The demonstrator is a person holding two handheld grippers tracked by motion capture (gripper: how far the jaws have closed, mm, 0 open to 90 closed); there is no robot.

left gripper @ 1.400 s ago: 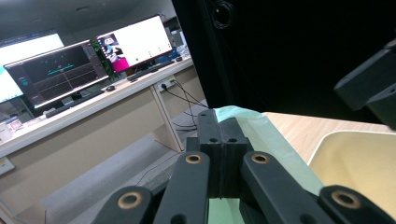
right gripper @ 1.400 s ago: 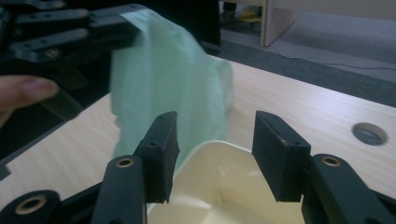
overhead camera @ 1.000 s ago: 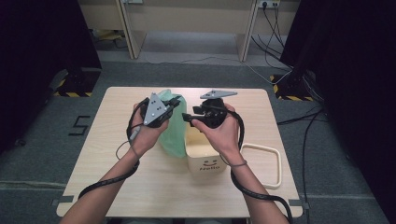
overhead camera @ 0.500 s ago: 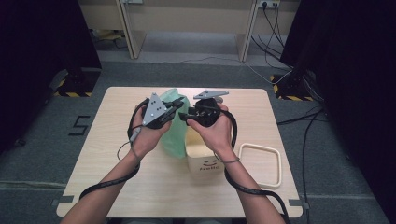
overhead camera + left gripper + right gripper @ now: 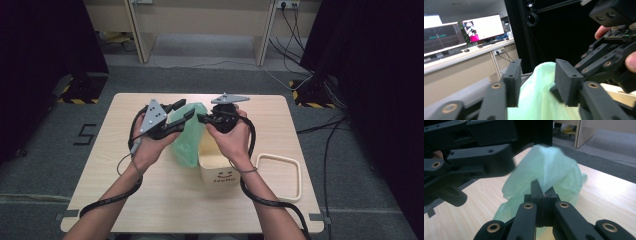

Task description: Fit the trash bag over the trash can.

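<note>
I hold both grippers above the bin (image 5: 222,175), a small cream box with a smiley and the word Hello on its front. It stands on the counter (image 5: 125,200), a little right of the middle.

A green bag (image 5: 189,137) hangs from the bin's left rim and bunches up above it, spilling down the bin's left side toward the counter.

My right gripper (image 5: 202,119) is above the bin's back edge, pointing left. In the right gripper view its jaws have just been closing and now meet, with a fold of the bag (image 5: 549,170) pinched between them at the tips. So this gripper (image 5: 543,188) is clamped on the bag.

My left gripper (image 5: 181,111) is up and left of the bin, pointing right toward the other gripper. Its jaws have just been opening and now stand apart. In the left gripper view the bag (image 5: 539,95) rises between the two jaws, but I see a gap on the left side and cannot tell whether the right pad touches the film. This gripper (image 5: 537,72) grips nothing that I can make out.

The two grippers' tips are near each other above the bag's top.

A cream lid (image 5: 279,175) lies flat on the counter just right of the bin.
</note>
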